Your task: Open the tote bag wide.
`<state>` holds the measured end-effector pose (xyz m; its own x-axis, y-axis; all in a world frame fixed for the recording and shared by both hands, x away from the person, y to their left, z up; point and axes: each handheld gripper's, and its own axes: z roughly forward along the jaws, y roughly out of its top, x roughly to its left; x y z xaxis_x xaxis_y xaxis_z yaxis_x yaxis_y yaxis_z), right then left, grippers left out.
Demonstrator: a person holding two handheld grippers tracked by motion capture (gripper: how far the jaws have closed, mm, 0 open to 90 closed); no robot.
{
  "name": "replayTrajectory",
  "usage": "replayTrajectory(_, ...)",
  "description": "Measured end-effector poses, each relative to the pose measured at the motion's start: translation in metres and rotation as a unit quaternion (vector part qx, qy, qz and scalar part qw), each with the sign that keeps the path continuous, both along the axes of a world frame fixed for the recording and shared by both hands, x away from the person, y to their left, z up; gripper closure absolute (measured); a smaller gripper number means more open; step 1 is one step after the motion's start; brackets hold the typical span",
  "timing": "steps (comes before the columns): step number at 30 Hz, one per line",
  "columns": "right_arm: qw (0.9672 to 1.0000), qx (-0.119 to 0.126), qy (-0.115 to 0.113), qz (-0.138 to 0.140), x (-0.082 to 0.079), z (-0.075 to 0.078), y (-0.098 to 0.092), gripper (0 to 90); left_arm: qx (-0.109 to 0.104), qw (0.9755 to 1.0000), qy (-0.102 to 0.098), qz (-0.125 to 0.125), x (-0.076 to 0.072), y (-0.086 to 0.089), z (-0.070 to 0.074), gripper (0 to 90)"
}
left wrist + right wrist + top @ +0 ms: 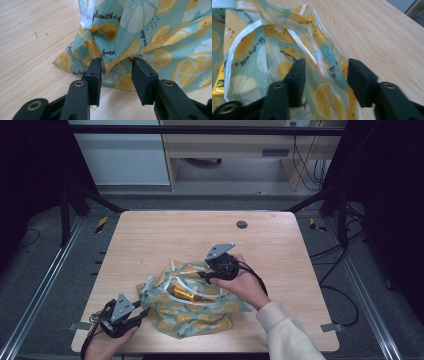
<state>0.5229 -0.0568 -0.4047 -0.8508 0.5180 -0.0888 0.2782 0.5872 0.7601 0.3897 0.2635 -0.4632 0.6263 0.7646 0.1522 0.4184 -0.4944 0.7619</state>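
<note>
High view has the lemon-print bag (192, 302) crumpled at the table's (150, 240) near edge, a yellow packet (185, 294) in its mouth. My left claw (117, 68) stands released around a bottom fold (not yet pinched); I'd clench there first. My right claw (325, 72), also released, straddles the white-trimmed rim (299, 41); I'd grip it and lift gently.

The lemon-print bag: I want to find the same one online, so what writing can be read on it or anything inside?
"play with a": on the lemon-print bag, black script, cut off by a fold.
"bac": bag, lower fold; rest hidden.
Other script lines on the bag: too blurred.
Yellow package inside: label unreadable.
</note>
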Motion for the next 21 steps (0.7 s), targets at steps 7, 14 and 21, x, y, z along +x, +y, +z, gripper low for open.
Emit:
replayTrajectory(7,0.9999,0.013,-0.011,0.001,-0.004,0.010,-0.002,89.0,-0.004,0.9999,-0.002,0.010,0.001,0.001,0.000,49.1)
replayTrajectory(14,0.9988,0.038,-0.029,0.011,-0.016,0.028,-0.010,90.0,-0.006,0.9999,-0.002,0.016,0.002,0.002,0.000,39.3)
replayTrajectory(21,0.9965,0.061,-0.043,0.037,-0.050,0.044,-0.013,90.0,-0.025,0.9995,-0.006,0.020,0.001,0.004,0.002,29.7)
